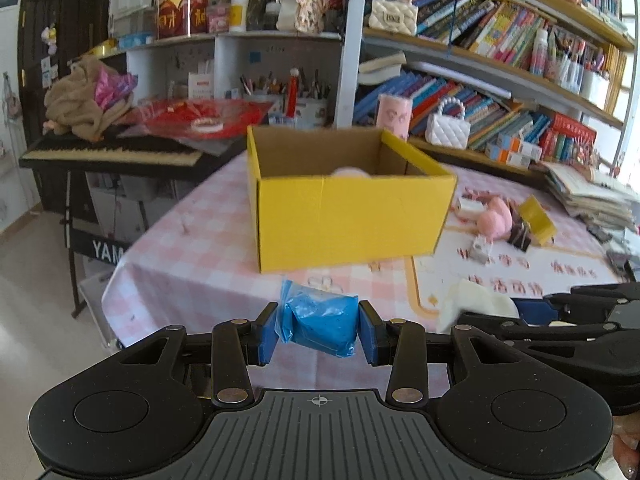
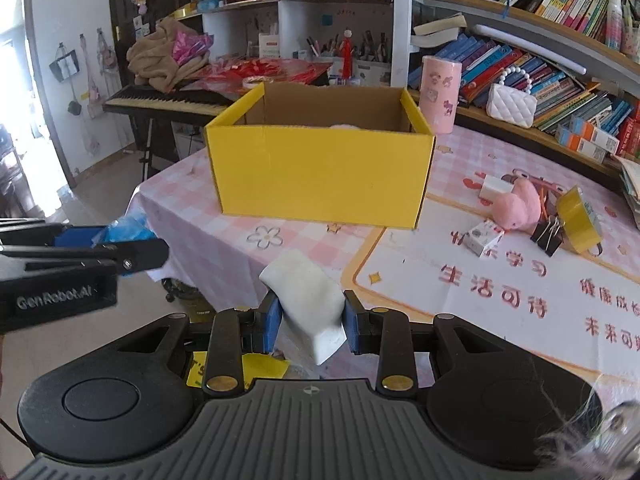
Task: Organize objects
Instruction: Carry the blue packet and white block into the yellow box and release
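left gripper (image 1: 318, 330) has its jaws pinched in on a blue bagged lump (image 1: 322, 322) – crinkly plastic, squished; right gripper (image 2: 309, 322) is clamped on a white soft block (image 2: 306, 294), tilted, corner poking down; both held over the near table edge; open yellow box (image 2: 320, 172) sits at 12 o'clock – something pale pink inside.

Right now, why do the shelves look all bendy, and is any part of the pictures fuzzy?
Both views come through fisheye lenses, so the bookshelves curve. In the left wrist view the white lump and the toys beside the yellow box look smeared. In the right wrist view the left gripper and its blue bag are soft, and window glare whitens the left edge.
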